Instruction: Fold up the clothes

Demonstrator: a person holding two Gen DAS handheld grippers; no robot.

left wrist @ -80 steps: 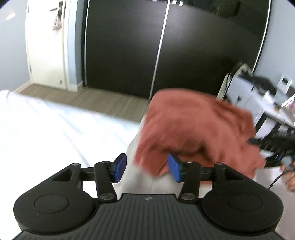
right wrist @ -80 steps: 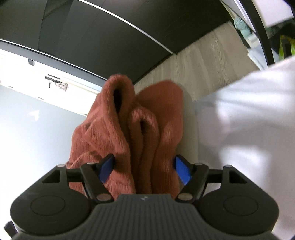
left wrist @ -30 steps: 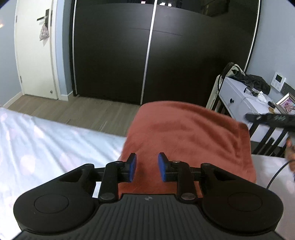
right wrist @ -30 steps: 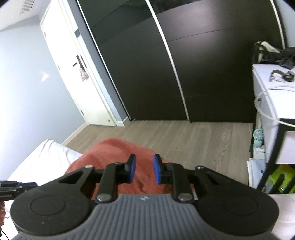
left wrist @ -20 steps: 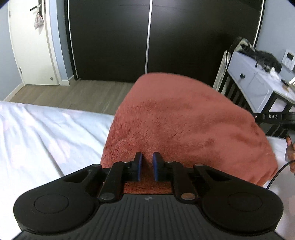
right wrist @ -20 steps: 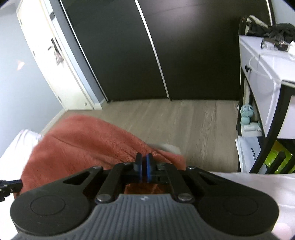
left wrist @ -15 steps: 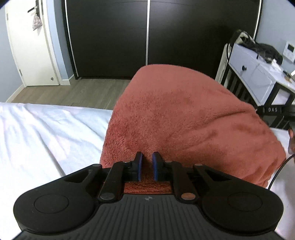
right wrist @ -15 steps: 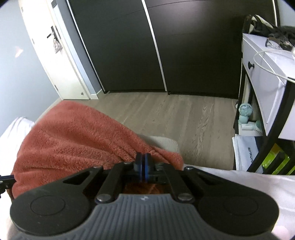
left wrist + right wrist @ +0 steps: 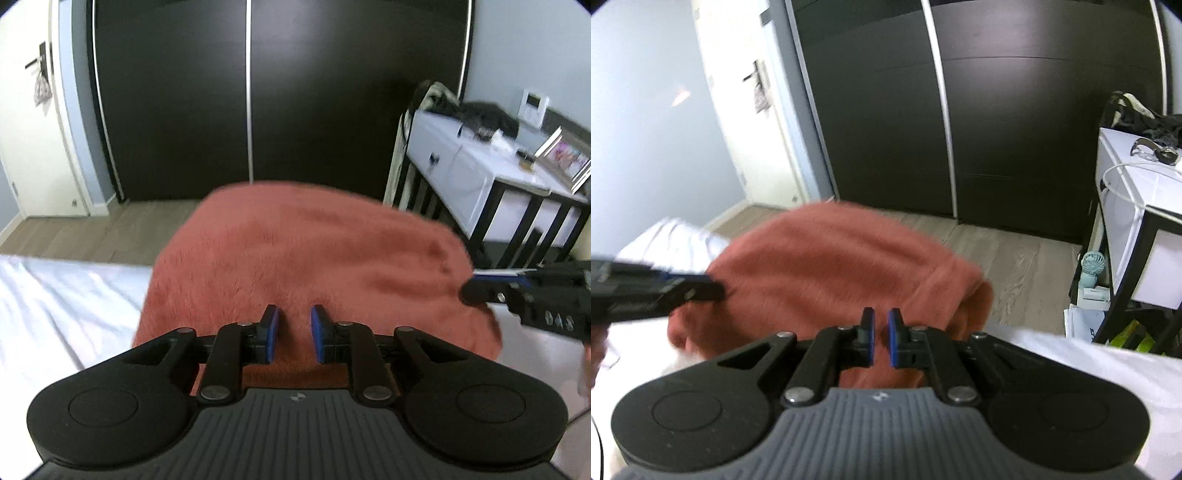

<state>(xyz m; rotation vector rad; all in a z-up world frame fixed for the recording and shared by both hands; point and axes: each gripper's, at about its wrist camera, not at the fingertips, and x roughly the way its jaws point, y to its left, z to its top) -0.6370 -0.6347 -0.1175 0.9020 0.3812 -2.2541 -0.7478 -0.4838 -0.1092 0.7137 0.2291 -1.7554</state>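
Note:
A folded rust-red fleece garment [image 9: 306,254] lies on the white bed [image 9: 62,291], near the bed's far edge. My left gripper [image 9: 293,326] is just above its near edge, jaws a small way apart, holding nothing. My right gripper [image 9: 881,328] is over the garment [image 9: 827,266] at its right end, jaws slightly apart and empty. Each gripper shows in the other's view: the right one [image 9: 491,286] at the garment's right side, the left one [image 9: 690,288] at its left side.
A dark sliding wardrobe [image 9: 258,92] fills the back wall across a strip of wood floor [image 9: 1015,258]. A white dresser [image 9: 476,173] with clutter stands at the right. A white door [image 9: 33,122] is at the left.
Both grippers were shut on the garment's near edge half a second ago. Both have opened a little and let go, and the garment rests on the bed.

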